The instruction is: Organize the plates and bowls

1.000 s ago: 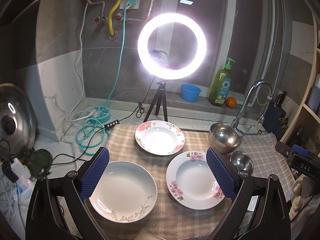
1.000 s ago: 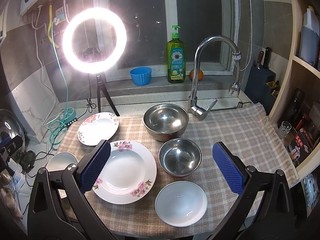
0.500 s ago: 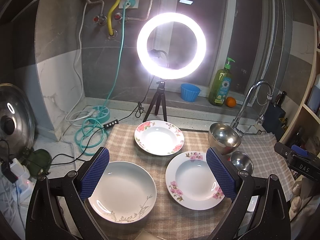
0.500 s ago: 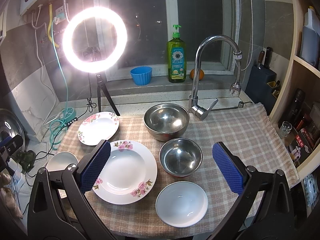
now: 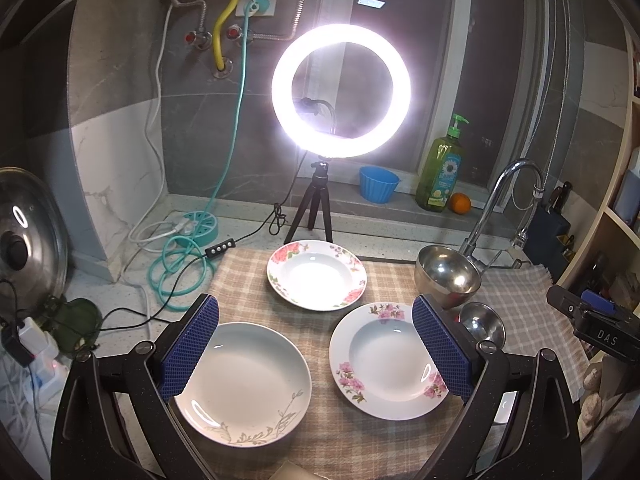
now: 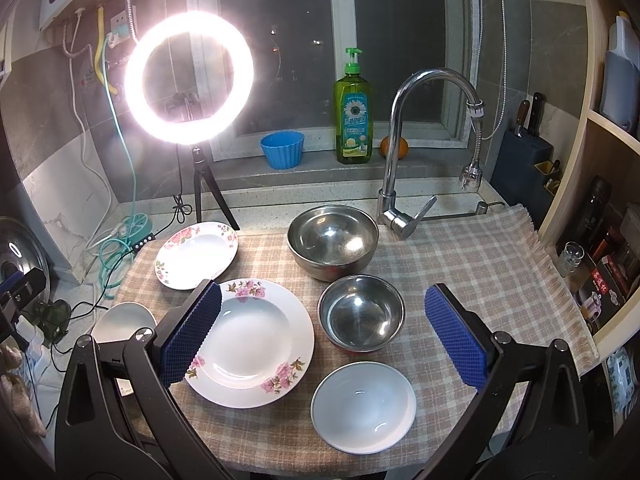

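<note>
On the checked cloth (image 6: 480, 264) lie a plain white plate with a leaf sprig (image 5: 244, 380), a near flowered plate (image 5: 388, 360) (image 6: 252, 344) and a far flowered plate (image 5: 316, 274) (image 6: 196, 254). A large steel bowl (image 6: 332, 240), a small steel bowl (image 6: 362, 314) and a white bowl (image 6: 364, 406) sit to the right. My left gripper (image 5: 316, 348) is open and empty above the two near plates. My right gripper (image 6: 324, 336) is open and empty above the near flowered plate and small steel bowl.
A lit ring light on a tripod (image 6: 190, 78) stands at the back. A faucet (image 6: 400, 152) rises behind the large steel bowl. A green soap bottle (image 6: 354, 112), blue cup (image 6: 282, 149) and orange (image 6: 394, 147) sit on the sill. Cables (image 5: 176, 268) and a pot lid (image 5: 24, 240) lie left.
Both grippers drift very slightly; the scene shifts a few pixels. Nothing was taken hold of or moved on the cloth.
</note>
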